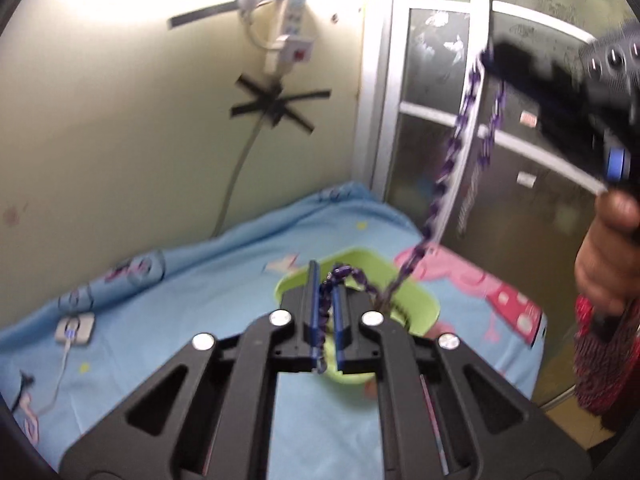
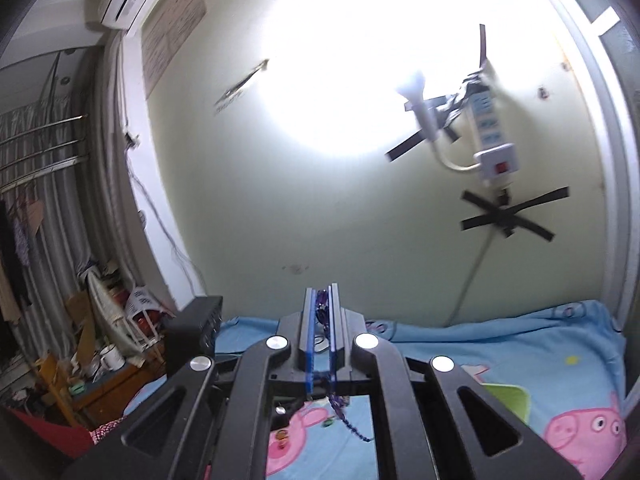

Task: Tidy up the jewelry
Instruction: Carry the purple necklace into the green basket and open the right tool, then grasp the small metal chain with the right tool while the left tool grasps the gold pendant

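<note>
Necklace: a purple beaded chain is strung in the air between my two grippers, one end draped over the green tray on the blue cartoon bedsheet.
Left gripper: clenched on the chain's near end, beads pinched between the blue pads.
Right gripper: clamped on the other end, a short tail dangling below the pads.
Right hand: raised high, gripper near level, blurred.
Left hand: tilted down toward the tray.
Doing it well: I judge I should keep both grips firm and the chain untwisted, then lower it evenly so the slack coils inside the tray rather than snagging its rim.
</note>
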Demonstrator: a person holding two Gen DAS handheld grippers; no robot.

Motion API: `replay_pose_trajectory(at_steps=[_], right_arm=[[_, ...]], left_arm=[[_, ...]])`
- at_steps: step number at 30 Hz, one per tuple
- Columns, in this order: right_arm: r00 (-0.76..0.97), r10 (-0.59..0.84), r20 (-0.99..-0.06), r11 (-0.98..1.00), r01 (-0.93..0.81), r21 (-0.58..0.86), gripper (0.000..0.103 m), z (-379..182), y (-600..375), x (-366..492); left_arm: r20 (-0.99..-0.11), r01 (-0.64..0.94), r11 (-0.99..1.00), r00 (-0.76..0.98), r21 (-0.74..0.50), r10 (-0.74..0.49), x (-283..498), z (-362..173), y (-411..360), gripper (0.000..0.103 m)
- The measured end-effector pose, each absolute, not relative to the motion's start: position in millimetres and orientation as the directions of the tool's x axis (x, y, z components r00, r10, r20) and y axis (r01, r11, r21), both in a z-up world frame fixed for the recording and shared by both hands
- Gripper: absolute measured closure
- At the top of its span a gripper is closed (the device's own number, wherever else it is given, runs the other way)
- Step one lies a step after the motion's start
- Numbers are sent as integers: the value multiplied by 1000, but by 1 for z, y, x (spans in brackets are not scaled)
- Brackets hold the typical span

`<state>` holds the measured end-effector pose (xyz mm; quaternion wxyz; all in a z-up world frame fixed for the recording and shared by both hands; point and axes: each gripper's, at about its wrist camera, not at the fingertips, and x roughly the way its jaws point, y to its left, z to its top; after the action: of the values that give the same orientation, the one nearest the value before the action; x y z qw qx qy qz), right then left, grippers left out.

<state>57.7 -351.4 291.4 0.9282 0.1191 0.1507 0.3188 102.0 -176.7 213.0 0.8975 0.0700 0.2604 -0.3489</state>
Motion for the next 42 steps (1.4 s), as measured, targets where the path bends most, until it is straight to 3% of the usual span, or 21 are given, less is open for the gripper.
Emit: replay_pose_trajectory(at_steps=[7, 19, 21, 23, 24, 25, 26, 29, 34, 35, 37, 39, 42], right_arm=[[794, 567, -219, 799, -467, 378, 103, 270, -407, 71], [745, 533, -402, 816, -327, 476, 103, 167, -425, 122], [727, 541, -423, 812, -322, 486, 103, 154, -423, 130], [716, 548, -433, 805, -311, 505, 103, 144, -424, 134], [715, 549, -433, 803, -306, 512, 103, 143, -424, 135], [720, 546, -429, 803, -303, 513, 101, 143, -425, 135], [734, 535, -418, 807, -299, 509, 90, 146, -426, 133], [762, 530, -371, 806, -318, 499, 87, 165, -425, 125], [782, 572, -247, 778, -424, 463, 87, 215, -407, 97], [780, 584, -226, 773, -448, 450, 85, 222, -402, 91], [764, 614, -197, 757, -500, 420, 72, 231, -388, 80], [723, 661, -202, 730, -556, 398, 55, 231, -368, 71], [605, 744, -283, 664, -622, 415, 54, 213, -331, 76]], left_arm=[[-535, 693, 716, 577, -79, -617, 132, 223, -236, 98], [-682, 663, 745, 511, -74, -523, 180, 154, -294, 98], [-717, 649, 757, 496, -69, -491, 187, 143, -298, 92], [-746, 640, 764, 472, -77, -471, 189, 134, -297, 79], [-750, 641, 764, 470, -73, -466, 189, 132, -296, 78], [-751, 644, 762, 470, -67, -464, 188, 132, -295, 78], [-751, 647, 760, 471, -62, -463, 187, 135, -293, 78], [-713, 642, 763, 501, -76, -492, 180, 161, -278, 78], [-529, 634, 770, 628, -78, -571, 142, 240, -212, 78], [-501, 627, 776, 651, -69, -571, 132, 248, -197, 72], [-440, 596, 802, 709, -45, -551, 107, 262, -157, 61], [-411, 554, 832, 752, -29, -515, 89, 262, -119, 60], [-423, 448, 893, 799, -55, -427, 76, 245, -59, 60]])
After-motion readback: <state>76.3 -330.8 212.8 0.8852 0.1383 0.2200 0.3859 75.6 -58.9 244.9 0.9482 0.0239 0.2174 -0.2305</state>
